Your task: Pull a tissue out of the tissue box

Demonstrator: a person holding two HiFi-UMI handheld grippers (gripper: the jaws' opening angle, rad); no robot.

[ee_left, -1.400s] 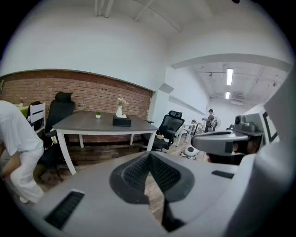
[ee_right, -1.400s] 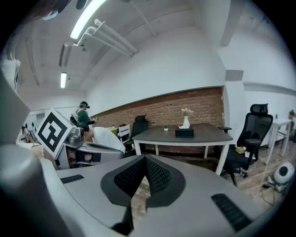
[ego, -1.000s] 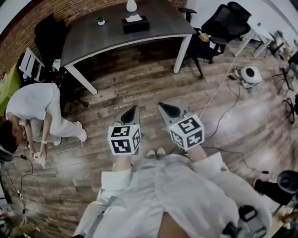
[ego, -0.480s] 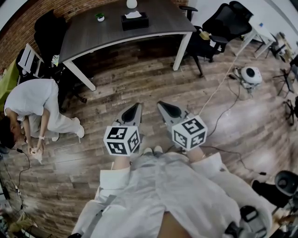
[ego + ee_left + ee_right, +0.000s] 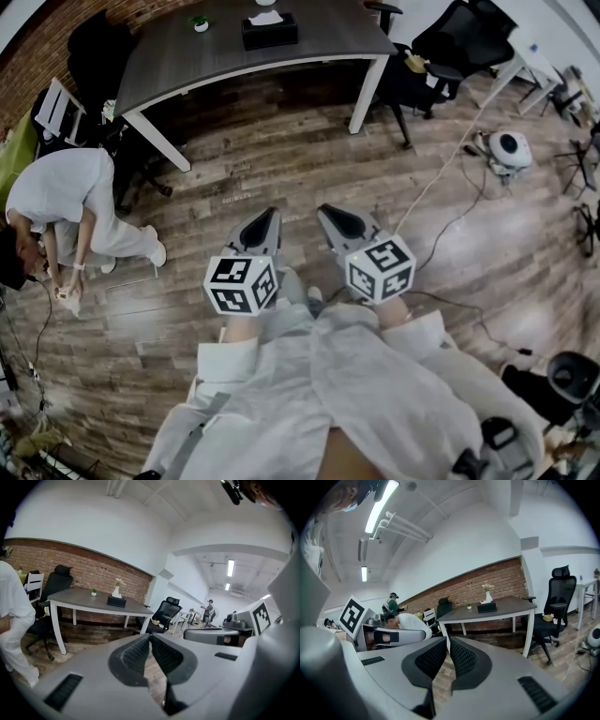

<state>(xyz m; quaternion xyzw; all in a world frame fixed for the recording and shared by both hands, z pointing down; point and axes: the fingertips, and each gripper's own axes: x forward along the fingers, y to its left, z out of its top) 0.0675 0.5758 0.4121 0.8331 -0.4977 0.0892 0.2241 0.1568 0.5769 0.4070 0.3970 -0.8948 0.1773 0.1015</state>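
Observation:
A black tissue box [image 5: 269,31] with a white tissue sticking up stands on the grey table [image 5: 319,42] at the top of the head view; it also shows far off as the tissue box [image 5: 116,601] and the tissue box [image 5: 487,607] in the two gripper views. My left gripper [image 5: 273,215] and right gripper [image 5: 322,211] hang side by side over the wooden floor, well short of the table. Both are shut with nothing between the jaws. The left gripper [image 5: 150,636] and the right gripper [image 5: 449,640] point toward the table.
A small potted plant [image 5: 201,23] and a white vase [image 5: 116,591] stand by the box. Black office chairs [image 5: 452,45] sit right of the table, another chair [image 5: 97,56] left. A person in white [image 5: 58,202] bends down at left. A cable [image 5: 441,178] and a round white device [image 5: 512,148] lie on the floor at right.
The table and box have slid up toward the top edge of the head view as I step forward. Both grippers keep their place and stay shut.

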